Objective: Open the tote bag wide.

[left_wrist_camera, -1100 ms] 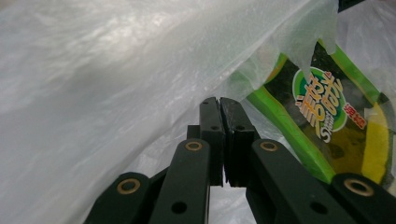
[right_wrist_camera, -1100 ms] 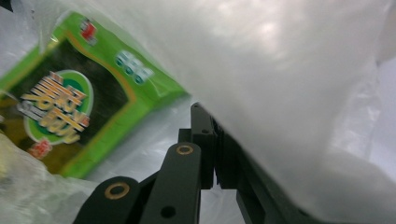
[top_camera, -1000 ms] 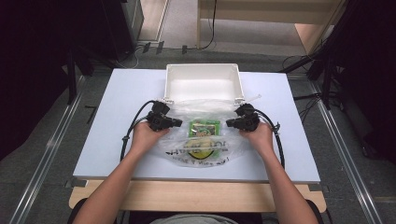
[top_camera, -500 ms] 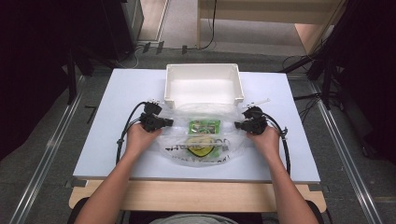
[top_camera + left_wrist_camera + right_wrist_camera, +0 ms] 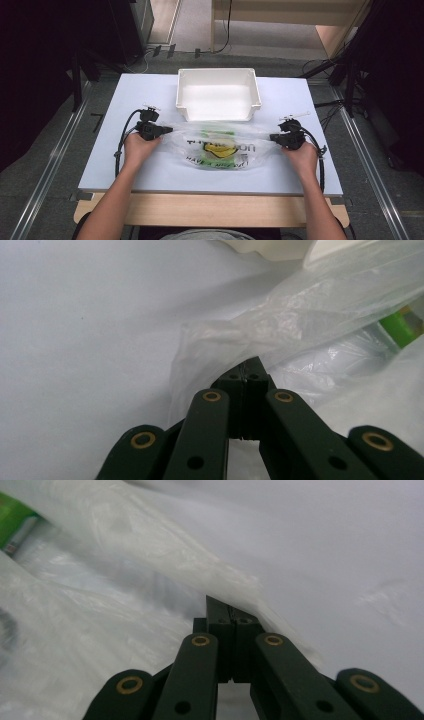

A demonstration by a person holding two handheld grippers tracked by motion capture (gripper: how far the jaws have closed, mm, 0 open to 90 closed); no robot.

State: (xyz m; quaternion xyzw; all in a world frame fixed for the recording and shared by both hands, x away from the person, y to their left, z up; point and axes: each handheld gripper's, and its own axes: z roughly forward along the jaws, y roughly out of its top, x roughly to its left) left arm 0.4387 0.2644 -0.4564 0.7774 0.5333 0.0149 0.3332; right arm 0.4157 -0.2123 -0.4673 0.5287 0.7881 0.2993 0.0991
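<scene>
A clear plastic bag [image 5: 220, 147] with dark lettering and a yellow and green print lies stretched across the white table [image 5: 150, 170], just in front of the bin. My left gripper [image 5: 167, 130] is shut on the bag's left edge [image 5: 220, 347], its jaws pressed together on the film. My right gripper [image 5: 272, 137] is shut on the bag's right edge [image 5: 200, 575] in the same way. A green packet [image 5: 400, 325] shows through the film inside the bag [image 5: 75, 620].
An empty white plastic bin [image 5: 218, 93] stands at the middle back of the table, its low front wall close behind the bag. Black cables [image 5: 124, 137] trail from both grippers. Dark furniture and floor rails surround the table.
Both hands have moved apart, left gripper to the left and right gripper to the right, pulling the bag from a crumpled heap into a wide, flat, stretched shape.
</scene>
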